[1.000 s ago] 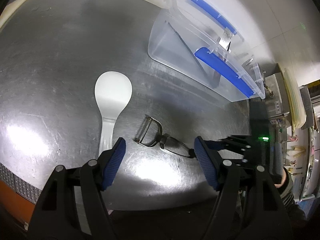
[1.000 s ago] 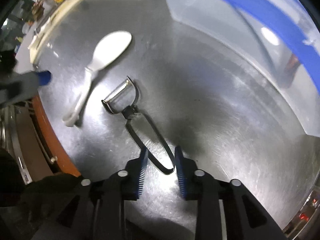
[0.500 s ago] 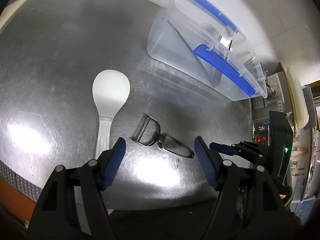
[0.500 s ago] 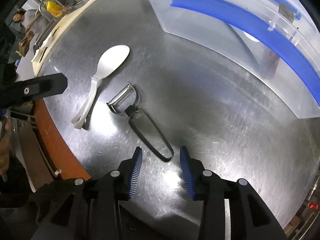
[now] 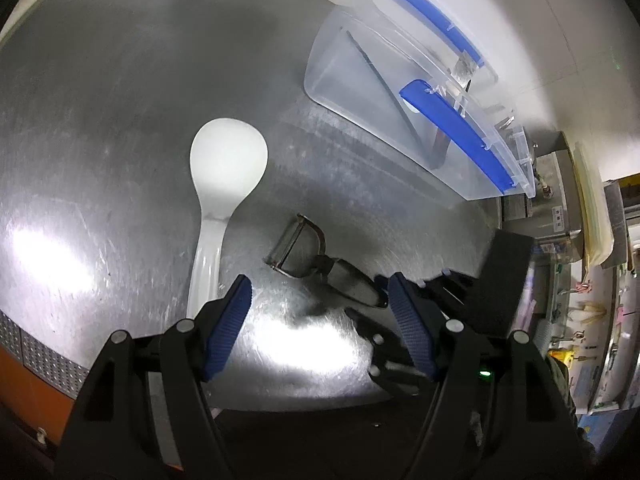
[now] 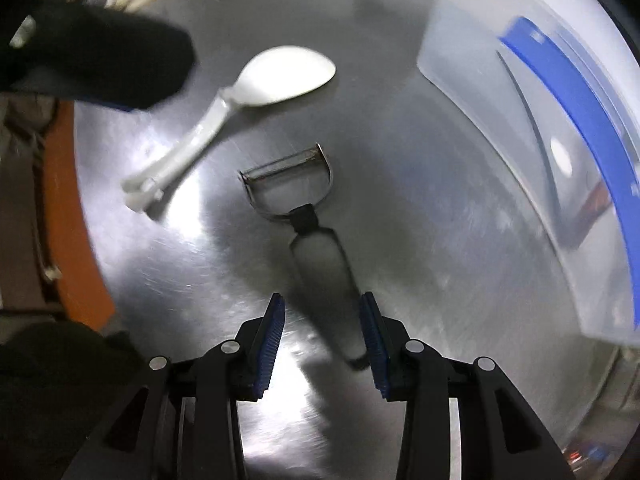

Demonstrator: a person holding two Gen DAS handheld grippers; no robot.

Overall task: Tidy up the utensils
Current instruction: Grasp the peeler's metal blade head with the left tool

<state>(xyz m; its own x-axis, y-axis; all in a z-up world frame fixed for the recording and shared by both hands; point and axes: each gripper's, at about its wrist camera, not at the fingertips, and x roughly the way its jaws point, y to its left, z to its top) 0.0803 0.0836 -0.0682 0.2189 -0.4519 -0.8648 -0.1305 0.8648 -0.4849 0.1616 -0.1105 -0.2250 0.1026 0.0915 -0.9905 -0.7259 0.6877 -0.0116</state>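
Observation:
A metal peeler [image 6: 304,216] lies flat on the steel table [image 6: 420,220], blade end away from me. My right gripper [image 6: 322,320] is open, its blue pads on either side of the peeler's handle end, not closed on it. The peeler also shows in the left wrist view [image 5: 316,258], with the right gripper [image 5: 424,292] at its handle. A white rice paddle [image 5: 222,176] lies left of the peeler; it also shows in the right wrist view [image 6: 248,92]. My left gripper [image 5: 320,312] is open and empty, held above the table's near edge.
A clear plastic bin [image 5: 400,92] with blue handles stands at the back right and holds dark utensils; it fills the right of the right wrist view [image 6: 560,128]. The table's orange-trimmed edge [image 6: 68,200] runs on the left. Shelves and clutter lie beyond the table's right end [image 5: 580,240].
My right gripper has opened wider and moved forward over the peeler's handle, now straddling it. The left gripper has stayed open and nearly still.

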